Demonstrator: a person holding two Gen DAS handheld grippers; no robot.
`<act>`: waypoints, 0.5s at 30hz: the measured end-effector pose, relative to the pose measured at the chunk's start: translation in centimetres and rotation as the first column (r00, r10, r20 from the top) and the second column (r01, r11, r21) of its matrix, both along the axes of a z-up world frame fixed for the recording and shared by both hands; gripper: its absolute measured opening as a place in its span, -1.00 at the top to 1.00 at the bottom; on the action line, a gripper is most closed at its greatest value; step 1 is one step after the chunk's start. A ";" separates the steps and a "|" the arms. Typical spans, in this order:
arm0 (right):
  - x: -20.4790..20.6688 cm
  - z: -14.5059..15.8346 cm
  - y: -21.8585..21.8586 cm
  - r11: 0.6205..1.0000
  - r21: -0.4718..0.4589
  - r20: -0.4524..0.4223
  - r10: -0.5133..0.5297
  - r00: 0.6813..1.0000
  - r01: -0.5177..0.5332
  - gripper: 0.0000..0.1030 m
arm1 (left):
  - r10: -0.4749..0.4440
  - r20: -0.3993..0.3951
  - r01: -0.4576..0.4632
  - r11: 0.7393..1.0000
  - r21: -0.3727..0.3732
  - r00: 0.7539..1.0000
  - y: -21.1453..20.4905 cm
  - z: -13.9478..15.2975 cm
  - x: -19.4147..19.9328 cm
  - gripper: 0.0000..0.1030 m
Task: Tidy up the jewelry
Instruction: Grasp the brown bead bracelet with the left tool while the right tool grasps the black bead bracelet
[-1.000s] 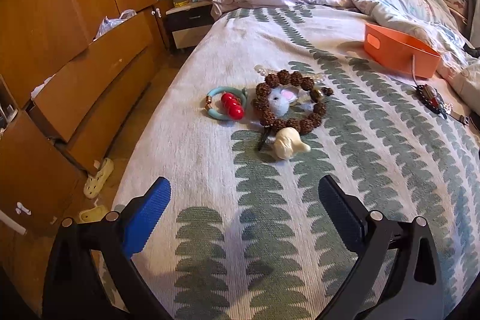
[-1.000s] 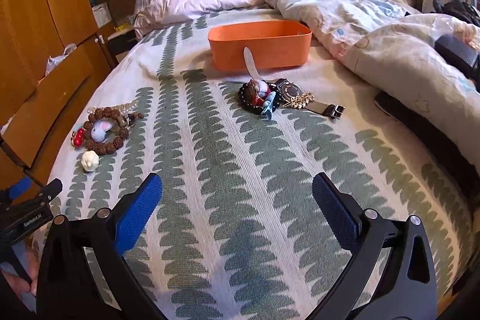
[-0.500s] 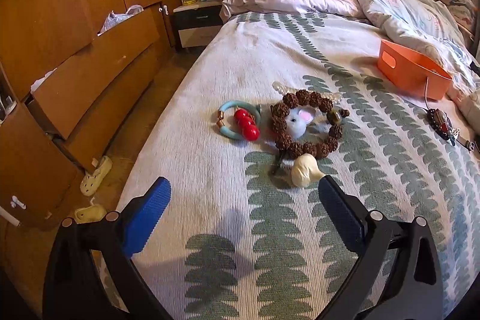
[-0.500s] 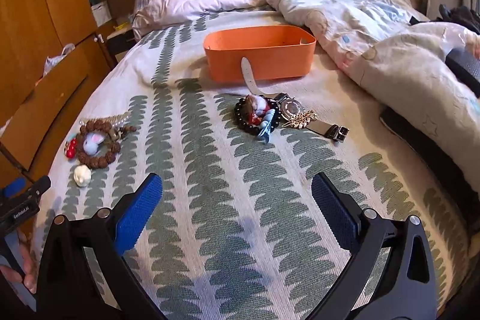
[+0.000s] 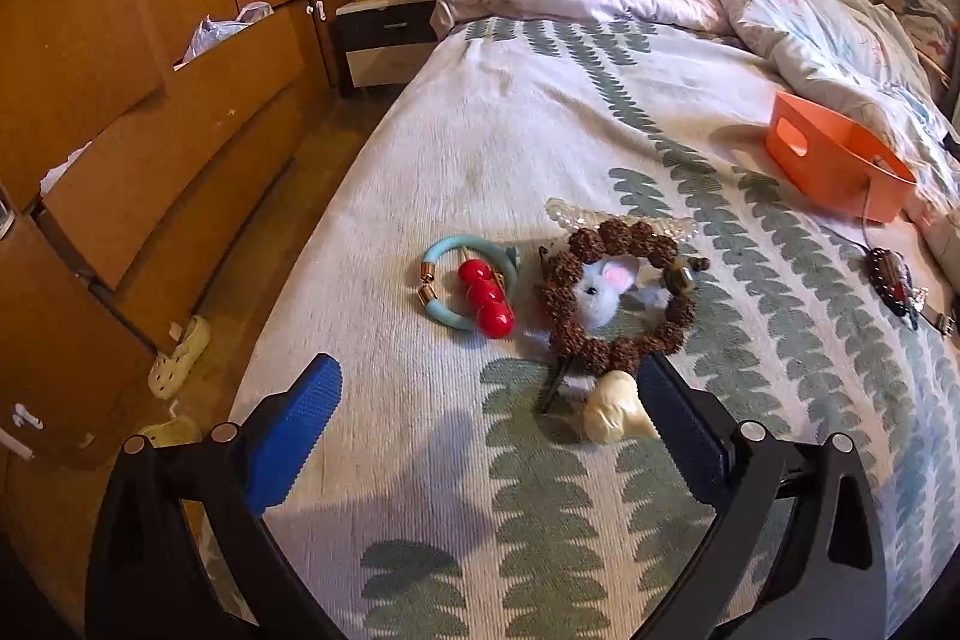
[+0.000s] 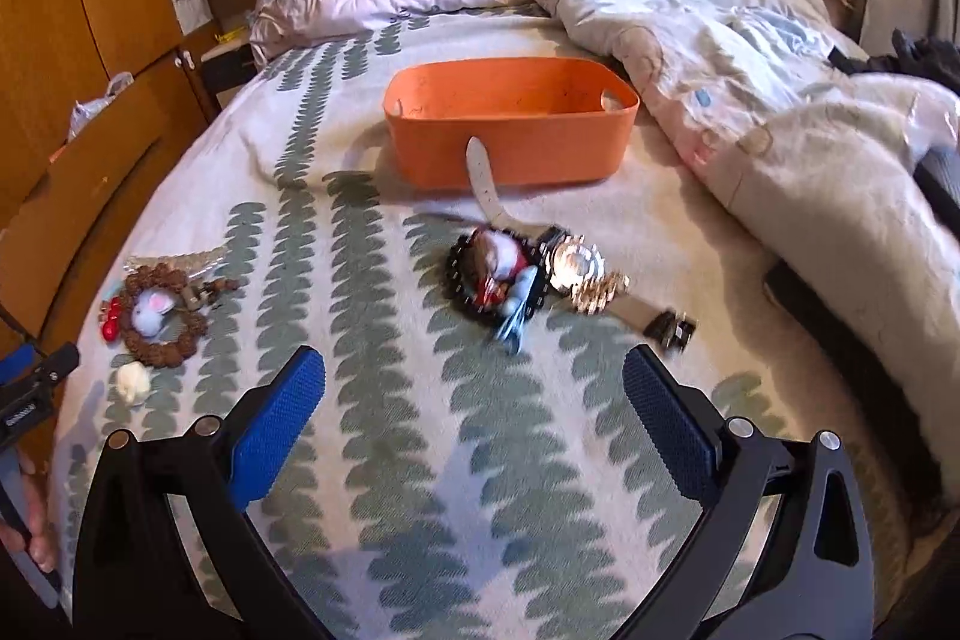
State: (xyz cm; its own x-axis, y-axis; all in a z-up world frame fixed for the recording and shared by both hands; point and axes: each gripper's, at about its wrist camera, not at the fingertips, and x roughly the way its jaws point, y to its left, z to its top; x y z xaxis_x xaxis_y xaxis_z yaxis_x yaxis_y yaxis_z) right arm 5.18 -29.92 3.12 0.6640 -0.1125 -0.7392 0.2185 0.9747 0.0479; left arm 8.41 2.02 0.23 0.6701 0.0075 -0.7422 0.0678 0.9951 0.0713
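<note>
Left tool: wide open, empty, near brown bead bracelet on bed.
Right tool: wide open, empty.
Orange bin: beyond watch.

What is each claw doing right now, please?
Left claw: open, holding nothing.
Right claw: open, holding nothing.

Watch and black bracelet motion-blurred, details illegible. Left gripper cut off at 9 o'clock edge.
</note>
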 end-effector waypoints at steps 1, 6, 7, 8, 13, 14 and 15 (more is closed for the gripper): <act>0.4 0.1 -0.2 1.000 -0.010 0.002 -0.002 1.000 0.002 -0.93 | -0.002 0.003 0.002 1.000 0.008 1.000 -0.1 0.0 0.2 -0.89; 2.9 -0.2 -1.8 1.000 -0.025 -0.011 -0.018 1.000 0.017 -0.90 | -0.016 0.016 0.016 0.999 0.041 1.000 -0.7 -0.1 2.2 -0.89; 3.4 -0.5 -2.1 0.999 -0.026 -0.018 -0.022 1.000 0.021 -0.86 | -0.020 0.014 0.020 0.999 0.040 1.000 -0.7 -0.2 2.6 -0.89; 3.9 -0.7 -2.5 0.999 -0.024 -0.027 -0.027 0.999 0.027 -0.83 | -0.026 0.012 0.025 0.999 0.038 1.000 -0.8 -0.4 3.0 -0.89; 5.0 -2.3 -3.7 0.998 -0.013 -0.060 -0.056 0.997 0.055 -0.71 | -0.056 0.010 0.056 0.998 0.041 0.998 -1.7 -1.3 4.7 -0.89; 5.3 -2.7 -3.9 0.998 -0.014 -0.067 -0.059 0.996 0.059 -0.67 | -0.062 0.013 0.062 0.997 0.048 0.998 -1.9 -1.4 4.9 -0.89; 5.5 -3.0 -4.0 0.998 -0.013 -0.074 -0.058 0.996 0.057 -0.59 | -0.072 0.018 0.070 0.995 0.066 0.997 -2.3 -1.7 5.1 -0.89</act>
State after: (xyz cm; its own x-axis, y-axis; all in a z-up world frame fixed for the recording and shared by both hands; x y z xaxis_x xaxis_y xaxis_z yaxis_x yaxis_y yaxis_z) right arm 10.69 -33.93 0.15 0.5995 -0.1574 -0.7848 0.2770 0.9607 0.0189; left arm 13.49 -0.31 -1.47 0.6860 0.0073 -0.7276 0.1361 0.9810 0.1382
